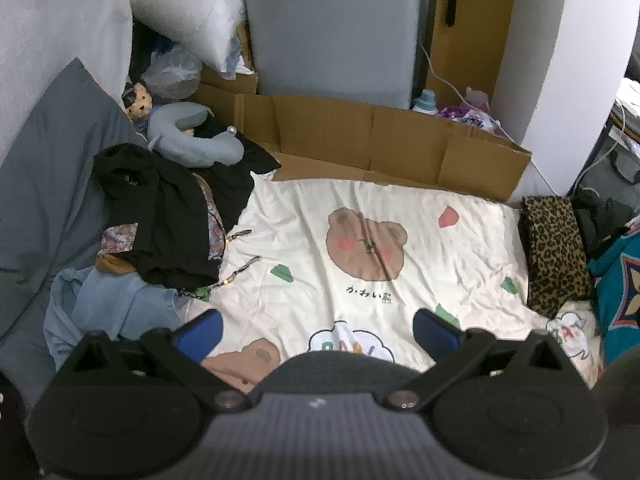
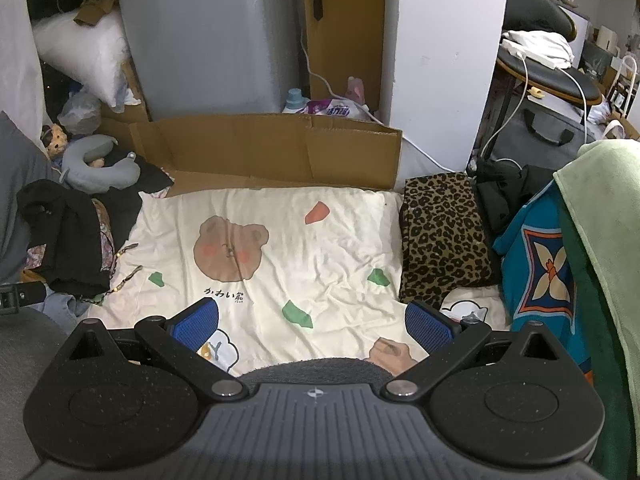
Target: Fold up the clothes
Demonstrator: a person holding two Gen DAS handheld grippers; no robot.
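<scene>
While both hand-held grippers, left (image 1: 318, 334) and right (image 2: 312, 326), hovered with jaws apart and empty over the bed sheet (image 1: 432, 240), the unfolded clothes lay heaped at the bed's left edge: a black top (image 1: 168, 216) over denim (image 1: 116, 304). A folded leopard piece (image 2: 442, 236) sat right. The cloth looked soft, light and limp; a hem or shoulder seam seemed the best hold.

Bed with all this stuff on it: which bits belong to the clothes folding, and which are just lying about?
For the folding:
black garment
denim garment
folded leopard-print garment
bear-print sheet

Lying about:
grey neck pillow
cardboard
detergent bottle
white pillow
</scene>
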